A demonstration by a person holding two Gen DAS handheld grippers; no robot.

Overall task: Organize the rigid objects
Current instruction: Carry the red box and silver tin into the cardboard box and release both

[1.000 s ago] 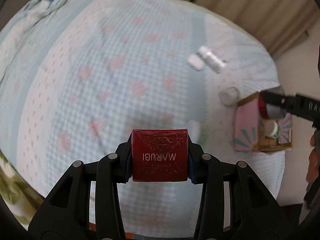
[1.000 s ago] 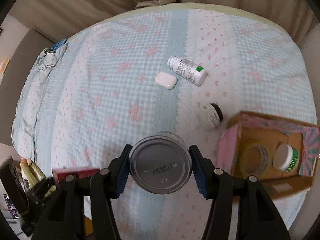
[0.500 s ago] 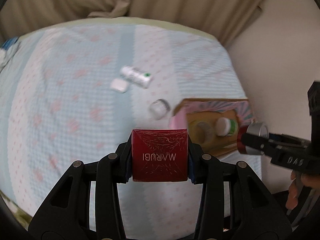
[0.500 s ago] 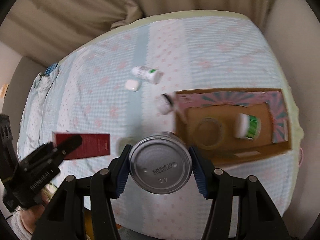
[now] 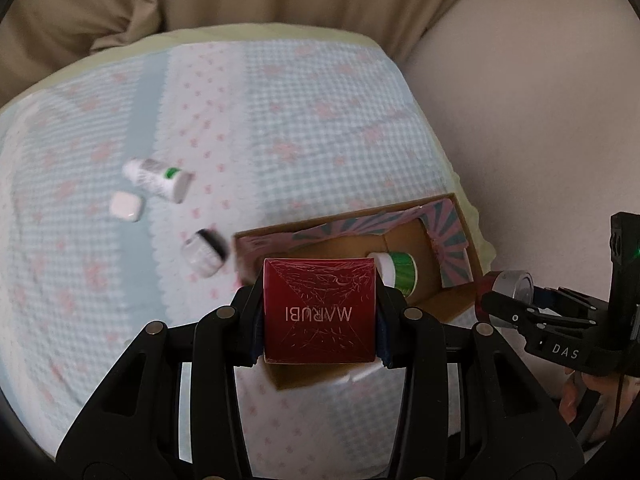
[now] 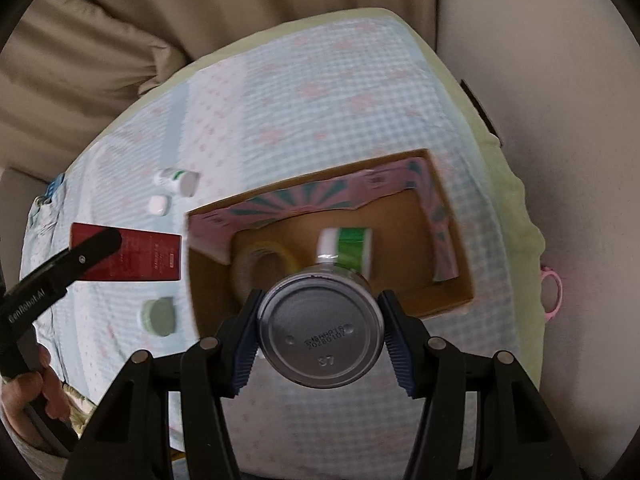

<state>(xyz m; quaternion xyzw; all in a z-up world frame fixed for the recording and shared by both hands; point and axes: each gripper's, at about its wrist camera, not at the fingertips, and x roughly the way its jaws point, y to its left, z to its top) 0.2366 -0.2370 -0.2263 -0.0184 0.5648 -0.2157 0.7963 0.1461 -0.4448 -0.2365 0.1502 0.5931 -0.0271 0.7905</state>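
Red box [image 5: 319, 316]: glossy, "MARUBI" lettering upside down.

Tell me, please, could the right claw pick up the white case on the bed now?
Probably not: the right claw is already shut on a can, so it cannot take the white case without first releasing that.

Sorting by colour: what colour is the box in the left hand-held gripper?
Dark red box, clearest in the left wrist view.

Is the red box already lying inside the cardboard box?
No, the red box is held between the left gripper's fingers, beside the cardboard box, out over the checked bedcover.
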